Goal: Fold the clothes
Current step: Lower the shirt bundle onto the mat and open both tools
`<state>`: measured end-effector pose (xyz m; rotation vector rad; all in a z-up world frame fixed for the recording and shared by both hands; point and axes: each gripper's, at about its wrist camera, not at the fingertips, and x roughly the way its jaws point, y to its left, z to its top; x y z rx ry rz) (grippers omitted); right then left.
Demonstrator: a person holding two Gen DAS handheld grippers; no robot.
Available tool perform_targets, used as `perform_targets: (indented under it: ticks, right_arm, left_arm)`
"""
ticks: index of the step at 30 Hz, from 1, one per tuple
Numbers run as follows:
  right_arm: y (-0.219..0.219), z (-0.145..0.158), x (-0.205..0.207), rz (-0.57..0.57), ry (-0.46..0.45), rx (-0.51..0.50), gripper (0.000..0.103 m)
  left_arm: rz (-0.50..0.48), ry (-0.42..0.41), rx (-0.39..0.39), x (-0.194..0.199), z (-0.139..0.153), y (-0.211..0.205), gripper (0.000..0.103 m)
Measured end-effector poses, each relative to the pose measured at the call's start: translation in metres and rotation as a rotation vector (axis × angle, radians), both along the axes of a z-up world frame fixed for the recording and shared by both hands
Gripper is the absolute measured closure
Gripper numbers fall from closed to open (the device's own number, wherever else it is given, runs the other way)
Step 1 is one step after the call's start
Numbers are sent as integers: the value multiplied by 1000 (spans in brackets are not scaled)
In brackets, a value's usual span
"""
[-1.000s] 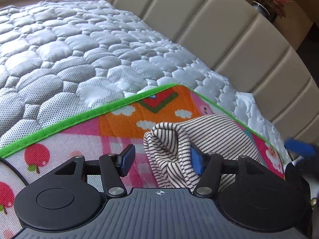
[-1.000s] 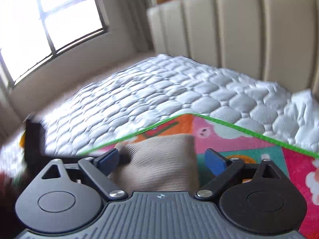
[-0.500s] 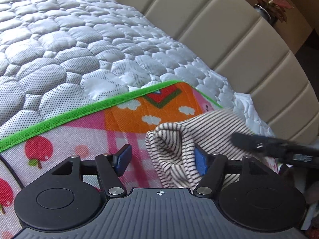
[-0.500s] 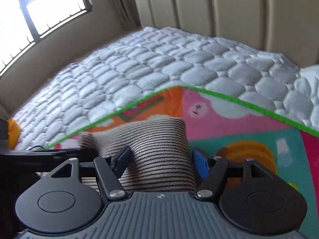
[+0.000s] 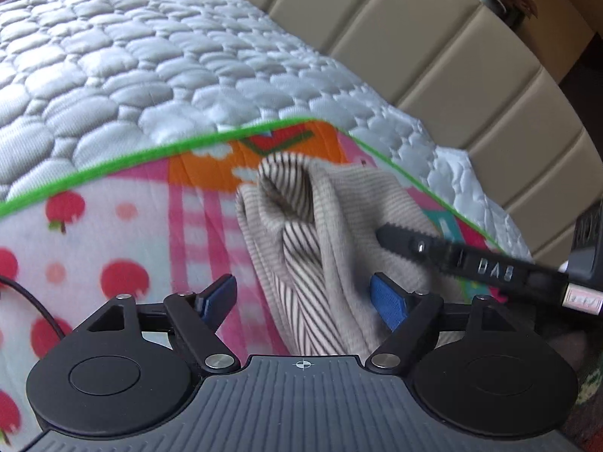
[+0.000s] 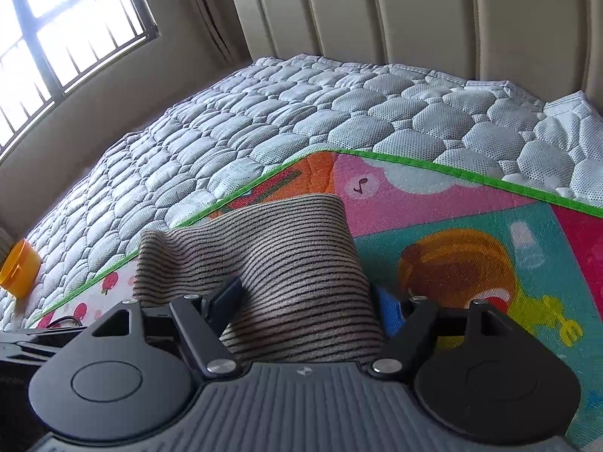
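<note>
Ribbed striped knit garment (image 5: pixel 324 248) lies bunched on my fleecy cartoon play mat (image 5: pixel 124 233) over the quilted mattress (image 5: pixel 150 56), between my left gripper's (image 5: pixel 305 301) wide-apart blue pads and, in the right wrist view, pinched by my right gripper (image 6: pixel 309 301).

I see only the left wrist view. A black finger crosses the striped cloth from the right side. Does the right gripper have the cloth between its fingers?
Observer: Yes. In the right wrist view the striped cloth fills the gap of the right gripper and meets both pads. I cannot confirm a firm grip.
Operator: Is anything else lying on the bed?
Observer: An orange container sits on the mattress, past the left edge of the mat.
</note>
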<state>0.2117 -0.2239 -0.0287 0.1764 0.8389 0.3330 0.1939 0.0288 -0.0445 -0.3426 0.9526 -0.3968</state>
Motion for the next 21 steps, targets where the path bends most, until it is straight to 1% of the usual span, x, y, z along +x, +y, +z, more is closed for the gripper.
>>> perform_targets:
  ticks: [1, 3, 5, 7, 10, 11, 12, 13, 15, 16, 19, 20, 21]
  right_arm:
    - [-4, 3, -7, 3, -3, 5, 26]
    - [-11, 8, -21, 9, -9, 16, 20]
    - [-20, 8, -38, 3, -10, 21, 17]
    - [-28, 2, -52, -3, 2, 24, 14]
    - [-34, -16, -62, -13, 63, 65, 13]
    - [-34, -21, -64, -14, 79, 88, 14]
    - [-35, -26, -66, -14, 95, 111, 23]
    - [-33, -23, -68, -1, 84, 130, 31]
    - [-30, -9, -75, 37, 20, 156, 37]
    - [-31, -4, -77, 47, -1, 173, 38]
    - [-30, -14, -73, 13, 46, 99, 40]
    - [-29, -21, -72, 4, 66, 67, 39]
    - [-27, -19, -69, 5, 57, 46, 34]
  left_arm:
    - [-7, -10, 14, -2, -1, -2, 20]
    - [-21, -35, 45, -6, -1, -5, 20]
    - [-31, -49, 64, -6, -1, -7, 20]
    - [-31, -51, 67, -7, -2, -8, 20]
    - [-25, -42, 59, -7, -4, -7, 20]
    - [-24, -40, 61, -7, -4, -7, 20]
    - [-24, -39, 65, -7, -4, -7, 20]
    - [-23, -41, 71, -8, -4, -7, 20]
    - [-15, -47, 80, -9, -2, -6, 19]
    - [-11, -45, 78, -9, -3, -4, 19]
    - [-3, -33, 63, -6, -4, 1, 18]
    - [-7, -30, 60, -5, -6, 0, 17]
    - [-18, -32, 67, -6, -6, -2, 16]
